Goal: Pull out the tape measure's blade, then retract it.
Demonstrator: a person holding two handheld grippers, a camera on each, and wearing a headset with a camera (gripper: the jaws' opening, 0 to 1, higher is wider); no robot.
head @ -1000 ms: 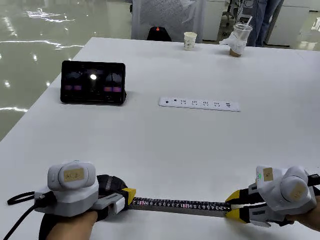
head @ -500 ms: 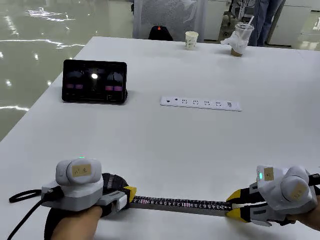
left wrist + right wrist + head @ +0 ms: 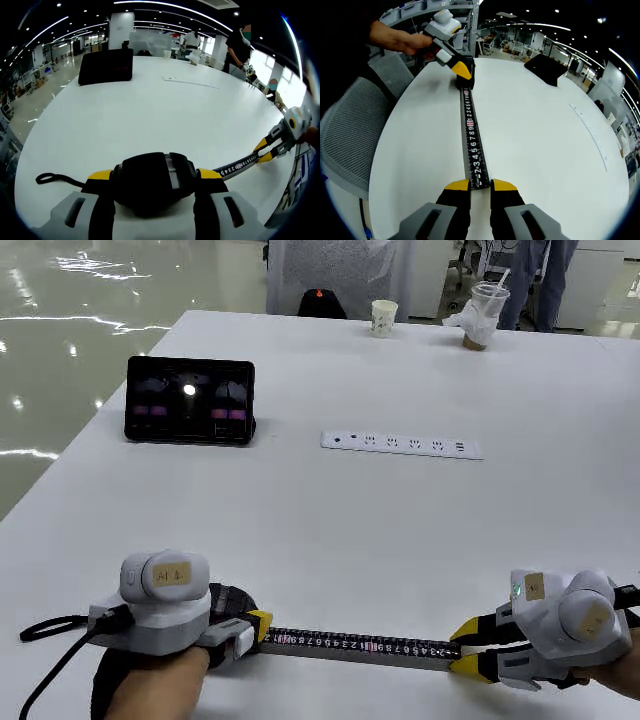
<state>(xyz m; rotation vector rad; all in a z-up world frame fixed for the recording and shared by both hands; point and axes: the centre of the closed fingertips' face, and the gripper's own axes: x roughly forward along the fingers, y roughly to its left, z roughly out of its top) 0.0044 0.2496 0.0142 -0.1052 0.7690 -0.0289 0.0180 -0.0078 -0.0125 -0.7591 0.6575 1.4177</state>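
left gripper point(image 3: 252, 626): near left corner of the table, held in a hand; jaws clamped on both flanks of the tape measure case, yellow tips pressed against its sides.
tape measure case point(image 3: 150, 181): black and rounded, gripped between the left jaws, resting on the table top; blade outlet turned toward the right gripper.
blade point(image 3: 360, 648): pulled out, lying flat along the near edge of the table between the two grippers; dark with white numerals, one short run of digits in red around mid-length.
right gripper point(image 3: 480, 186): near right side of the table, held in a hand; jaws closed down on the free end of the blade, tips pinching the last numerals from either side.
wrist strap point(image 3: 51, 178): black loop lying on the table just left of the case.
table point(image 3: 350, 530): white, wide, both grippers low over its near edge.
tablet point(image 3: 188, 400): propped upright on the far left, screen lit, well apart from the grippers.
power strip point(image 3: 400, 446): white, lying flat past the middle of the table.
paper cup point(image 3: 381, 318): at the far edge.
plastic cup point(image 3: 485, 306): clear, with straw, right of the paper cup at the far edge.
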